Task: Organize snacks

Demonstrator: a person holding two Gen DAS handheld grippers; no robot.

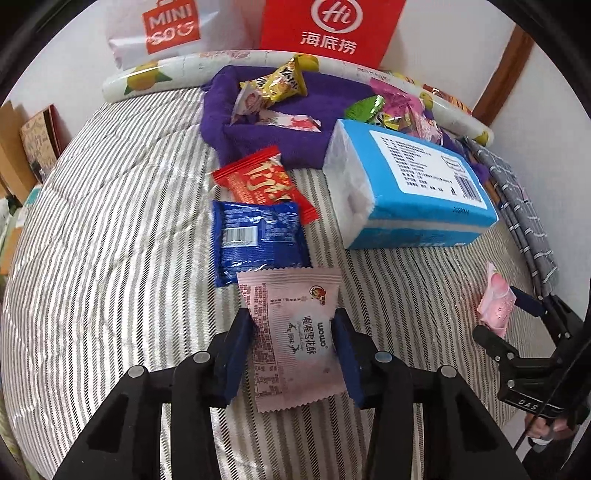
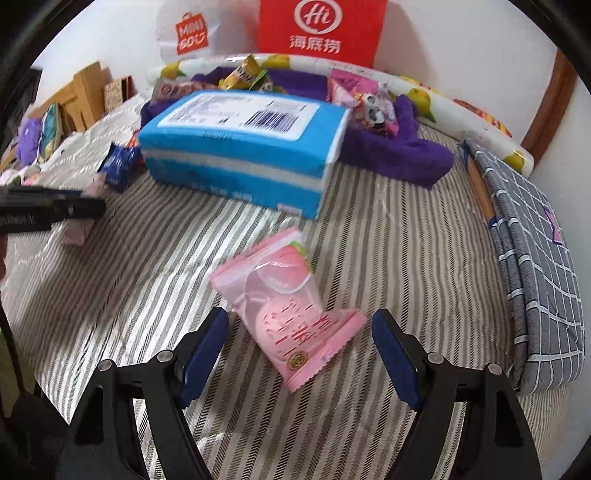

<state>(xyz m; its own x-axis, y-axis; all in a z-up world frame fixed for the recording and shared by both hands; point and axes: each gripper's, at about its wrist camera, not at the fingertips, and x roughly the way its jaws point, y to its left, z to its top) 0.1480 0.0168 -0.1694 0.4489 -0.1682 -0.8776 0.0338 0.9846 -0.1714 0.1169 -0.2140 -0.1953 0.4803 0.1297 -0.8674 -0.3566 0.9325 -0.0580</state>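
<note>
My left gripper (image 1: 293,326) is shut on a pale pink snack packet (image 1: 295,336) just above the striped cloth. Beyond it lie a blue packet (image 1: 258,240) and a red packet (image 1: 264,181) in a row. My right gripper (image 2: 299,332) is open, its fingers (image 2: 207,343) either side of a pink peach packet (image 2: 284,306) lying on the cloth. That peach packet (image 1: 495,302) and the right gripper (image 1: 513,314) show at the right of the left wrist view. More snacks (image 1: 277,88) lie on a purple towel (image 1: 280,140).
A blue tissue pack (image 1: 406,184) sits mid-table, also in the right wrist view (image 2: 243,147). A red Hi bag (image 1: 328,29) and white Miniso bag (image 1: 170,33) stand at the back wall. A rolled lemon-print mat (image 1: 147,77) edges the back; a folded grey checked cloth (image 2: 535,258) lies right.
</note>
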